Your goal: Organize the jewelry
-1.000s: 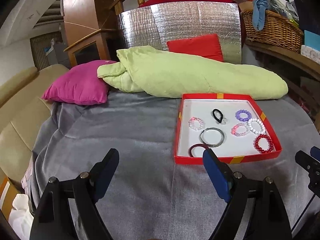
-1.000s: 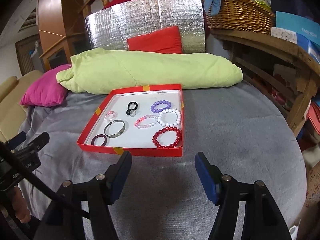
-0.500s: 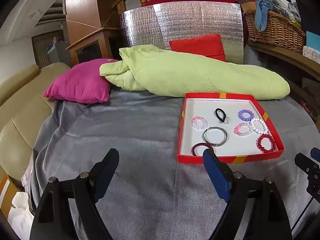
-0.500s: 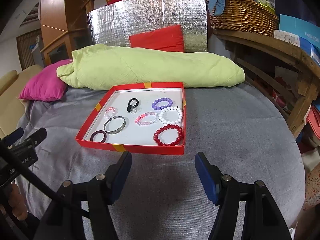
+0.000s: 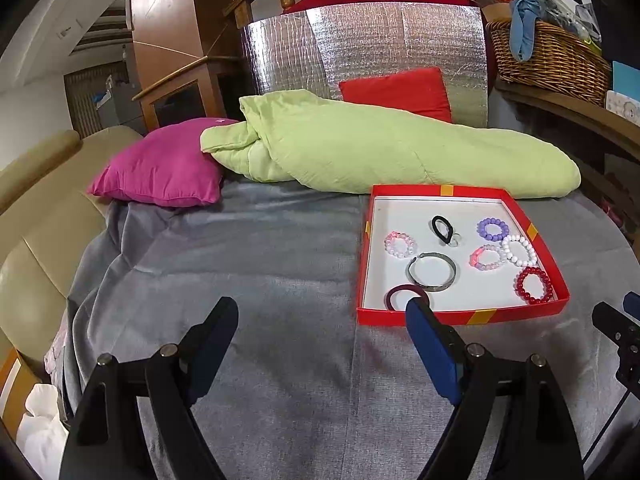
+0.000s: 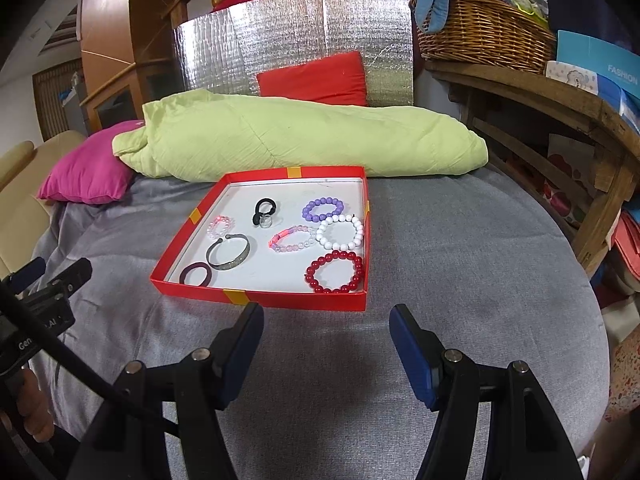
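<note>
A shallow red tray (image 5: 544,240) (image 6: 296,301) with a white floor lies on a grey cloth and holds several bracelets. Among them are a red bead bracelet (image 6: 335,272) (image 5: 534,285), a white bead bracelet (image 6: 340,232), a purple bead bracelet (image 6: 323,209), a metal bangle (image 6: 229,252) (image 5: 432,272), a dark band (image 6: 195,274) and a black hair tie (image 6: 264,210). My left gripper (image 5: 322,316) stands open over the cloth, left of the tray's near corner. In front of the tray my right gripper (image 6: 326,320) is also open. Nothing lies between either pair of fingers.
A light green rolled quilt (image 5: 380,148) lies just behind the tray, with a pink cushion (image 5: 160,168) to its left and a red cushion (image 5: 396,90) behind. A wicker basket (image 6: 484,32) sits on a wooden shelf at the right. A beige sofa (image 5: 32,216) borders the left.
Both views have shifted slightly, so the tray sits a little lower and nearer in frame. The grippers' jaws stand as they did, and the bracelets have not moved.
</note>
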The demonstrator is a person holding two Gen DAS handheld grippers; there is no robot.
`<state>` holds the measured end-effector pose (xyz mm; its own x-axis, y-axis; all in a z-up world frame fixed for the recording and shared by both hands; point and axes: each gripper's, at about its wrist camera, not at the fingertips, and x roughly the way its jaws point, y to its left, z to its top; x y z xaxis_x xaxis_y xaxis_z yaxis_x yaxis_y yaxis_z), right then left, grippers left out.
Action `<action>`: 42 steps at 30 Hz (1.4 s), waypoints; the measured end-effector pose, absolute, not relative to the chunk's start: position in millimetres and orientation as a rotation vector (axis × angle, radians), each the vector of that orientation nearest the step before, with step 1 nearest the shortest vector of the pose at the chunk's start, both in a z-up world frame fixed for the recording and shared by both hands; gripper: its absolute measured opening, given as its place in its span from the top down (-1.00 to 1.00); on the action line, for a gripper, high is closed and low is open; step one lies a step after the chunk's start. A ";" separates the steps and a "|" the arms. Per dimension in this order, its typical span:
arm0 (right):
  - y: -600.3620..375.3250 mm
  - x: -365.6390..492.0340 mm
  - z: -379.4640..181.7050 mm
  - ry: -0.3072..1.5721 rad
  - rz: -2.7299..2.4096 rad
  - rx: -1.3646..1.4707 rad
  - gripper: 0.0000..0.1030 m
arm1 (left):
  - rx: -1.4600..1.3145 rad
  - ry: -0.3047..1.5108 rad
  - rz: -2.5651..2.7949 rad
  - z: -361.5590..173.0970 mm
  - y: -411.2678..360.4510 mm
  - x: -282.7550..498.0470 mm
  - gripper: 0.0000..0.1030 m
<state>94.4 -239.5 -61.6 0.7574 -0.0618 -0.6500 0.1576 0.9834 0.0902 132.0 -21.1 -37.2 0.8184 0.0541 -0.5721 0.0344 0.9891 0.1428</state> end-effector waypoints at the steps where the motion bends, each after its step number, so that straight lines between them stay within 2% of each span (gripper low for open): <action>1: -239.5 94.3 -61.6 0.702 -0.120 0.142 -0.34 | 0.151 0.613 0.011 -37.4 -21.2 132.0 -0.67; 42: -232.5 93.0 -49.3 0.652 -0.128 0.109 -0.34 | 0.145 0.598 -0.002 -33.0 -19.9 129.0 -0.67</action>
